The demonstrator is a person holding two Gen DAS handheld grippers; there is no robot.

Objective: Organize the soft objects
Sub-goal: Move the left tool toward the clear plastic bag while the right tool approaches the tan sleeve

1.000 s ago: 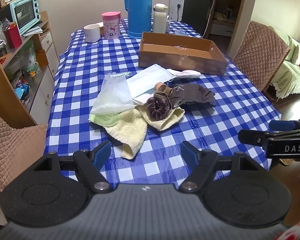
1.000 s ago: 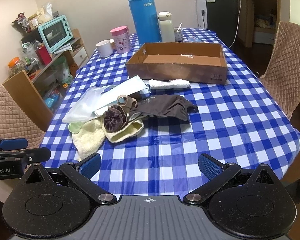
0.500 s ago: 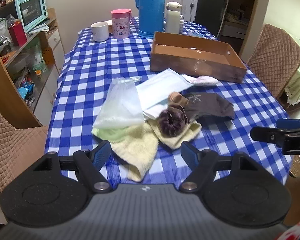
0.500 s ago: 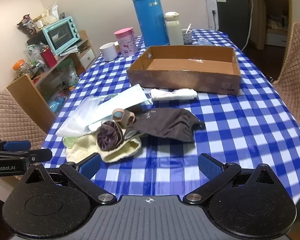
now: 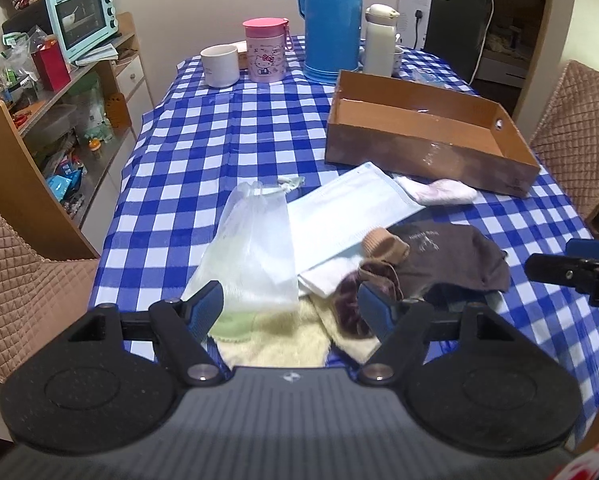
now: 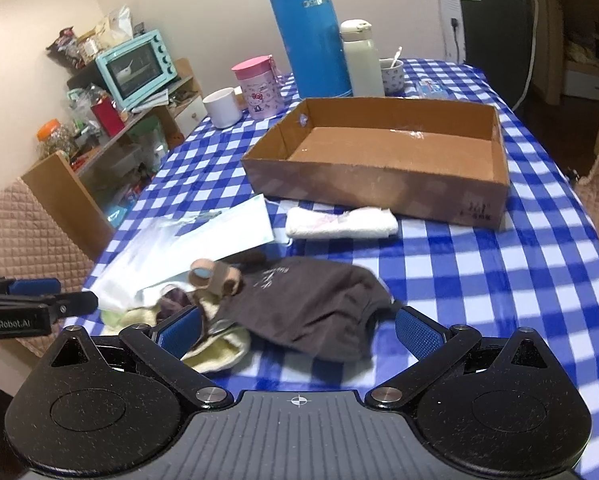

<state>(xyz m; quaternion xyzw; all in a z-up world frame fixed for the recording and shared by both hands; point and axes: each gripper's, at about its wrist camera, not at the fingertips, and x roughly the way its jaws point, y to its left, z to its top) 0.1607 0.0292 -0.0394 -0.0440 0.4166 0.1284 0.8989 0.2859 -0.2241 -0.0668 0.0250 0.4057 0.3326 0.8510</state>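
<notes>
The dark brown cloth (image 6: 315, 312) lies crosswise just ahead of the right tool (image 6: 297, 330), whose jaws are spread empty; the left tool (image 5: 289, 312) is likewise spread empty.

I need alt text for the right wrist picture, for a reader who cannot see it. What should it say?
The open right gripper hovers over a dark brown cloth in a pile of soft things on a blue checked tablecloth. Behind lies a white rolled cloth before an empty cardboard box; the left gripper shows at left.
</notes>
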